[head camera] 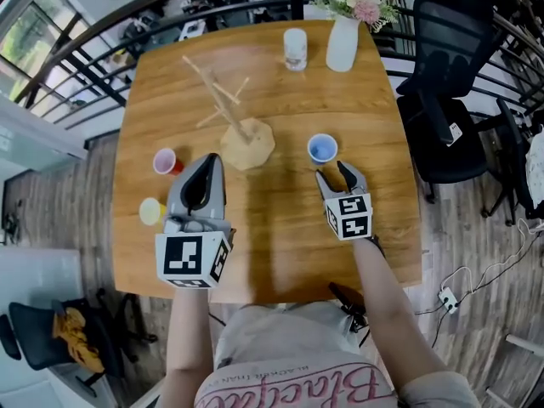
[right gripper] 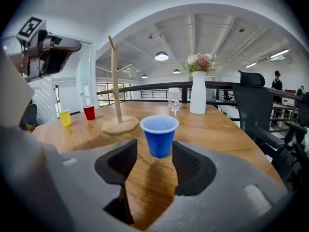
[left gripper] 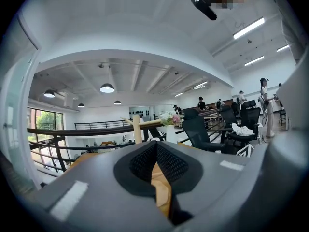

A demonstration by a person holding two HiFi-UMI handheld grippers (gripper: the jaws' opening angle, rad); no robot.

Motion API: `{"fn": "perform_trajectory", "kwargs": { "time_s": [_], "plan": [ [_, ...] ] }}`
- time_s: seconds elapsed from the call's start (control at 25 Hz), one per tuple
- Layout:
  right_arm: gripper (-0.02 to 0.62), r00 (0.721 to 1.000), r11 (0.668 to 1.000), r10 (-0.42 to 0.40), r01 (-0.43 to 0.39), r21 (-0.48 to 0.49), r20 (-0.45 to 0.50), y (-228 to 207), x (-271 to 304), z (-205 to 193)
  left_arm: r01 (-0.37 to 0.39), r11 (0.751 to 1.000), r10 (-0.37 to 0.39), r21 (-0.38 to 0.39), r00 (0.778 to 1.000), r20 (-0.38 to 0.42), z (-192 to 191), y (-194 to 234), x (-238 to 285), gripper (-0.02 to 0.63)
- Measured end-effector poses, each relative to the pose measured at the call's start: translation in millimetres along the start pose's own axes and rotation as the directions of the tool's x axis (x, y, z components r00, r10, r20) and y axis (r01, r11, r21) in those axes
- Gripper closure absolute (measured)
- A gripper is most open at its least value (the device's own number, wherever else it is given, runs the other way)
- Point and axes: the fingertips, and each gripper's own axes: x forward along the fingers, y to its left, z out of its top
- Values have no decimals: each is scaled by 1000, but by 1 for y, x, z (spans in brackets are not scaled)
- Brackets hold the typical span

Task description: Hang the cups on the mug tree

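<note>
the blue cup (head camera: 322,148) stands on the desk (head camera: 280,245), just in front of the right gripper (head camera: 331,171), whose fingers are spread apart and hold nothing. the left gripper (head camera: 211,160) has its fingers pressed together on nothing, near the mug tree (head camera: 248,143).

On the table (head camera: 280,253) the mug tree (head camera: 242,138) stands mid-frame. One cup (head camera: 166,161) sits left of it, another cup (head camera: 151,212) lower left, a third cup (head camera: 322,148) right. Glass (head camera: 295,49) and vase (head camera: 342,42) stand at the table's upper edge.
</note>
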Motion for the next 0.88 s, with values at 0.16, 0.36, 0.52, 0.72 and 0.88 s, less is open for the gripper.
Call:
{"fn": "perform_trajectory", "kwargs": {
  "time_s": [0.16, 0.36, 0.52, 0.72, 0.88],
  "plan": [
    [364, 999, 1000, 6, -6, 5, -48, -6, 16, -16, -13, 1000, 13, 17, 1000, -26, -7, -1, 2, 594],
    [350, 992, 1000, -22, 21, -8, -126, -10, 30, -21, -36, 999, 36, 16, 999, -36, -8, 4, 6, 594],
    [324, 995, 999, -28, 25, -31, -100, -8, 35, -16, -51, 999, 52, 16, 997, -50, -10, 6, 9, 594],
    [316, 991, 999, -3, -2, -42, -131, -11, 47, -14, -63, 998, 65, 23, 996, -63, -15, 6, 10, 594],
    [316, 987, 998, 14, -25, -66, -160, -12, 55, -13, -78, 997, 80, 25, 994, -69, -17, 4, 5, 594]
  ]
}}
